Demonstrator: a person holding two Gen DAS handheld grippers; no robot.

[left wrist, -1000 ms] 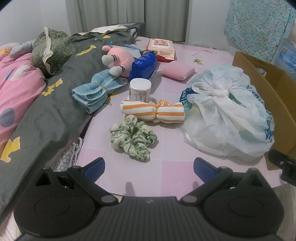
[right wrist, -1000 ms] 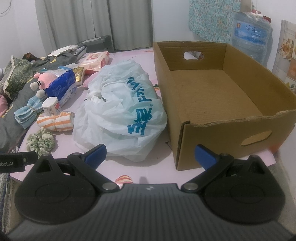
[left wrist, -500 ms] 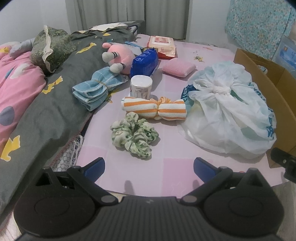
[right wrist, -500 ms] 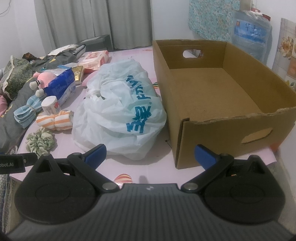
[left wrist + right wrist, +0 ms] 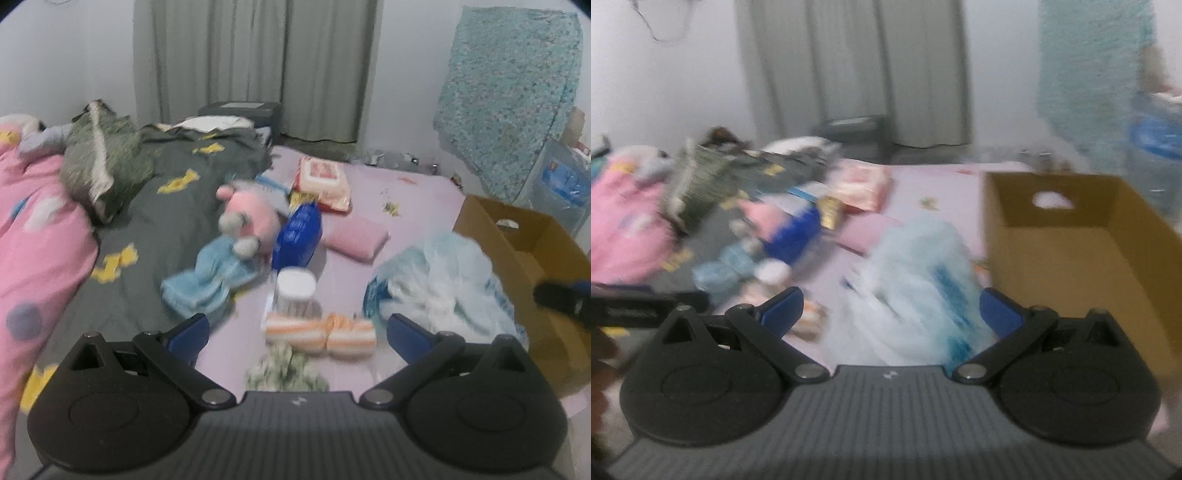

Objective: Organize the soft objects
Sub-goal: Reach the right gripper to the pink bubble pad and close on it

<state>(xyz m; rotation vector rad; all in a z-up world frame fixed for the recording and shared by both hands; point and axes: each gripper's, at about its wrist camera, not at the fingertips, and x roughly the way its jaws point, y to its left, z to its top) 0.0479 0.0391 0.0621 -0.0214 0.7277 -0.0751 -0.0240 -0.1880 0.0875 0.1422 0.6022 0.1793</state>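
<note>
Blue-tipped, both grippers, left (image 5: 295, 328) and right (image 5: 892, 306), are pushing in over the mat's near edge, jaws wide and empty, closing on the striped towel (image 5: 320, 332) and bag (image 5: 912, 291) beside the empty box (image 5: 1082, 251).

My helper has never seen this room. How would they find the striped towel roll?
Start at the cardboard box, then pass the white plastic bag beside it. The towel roll lies just past the bag, in front of a white jar. It alone has orange and white stripes, tied in the middle.
</note>
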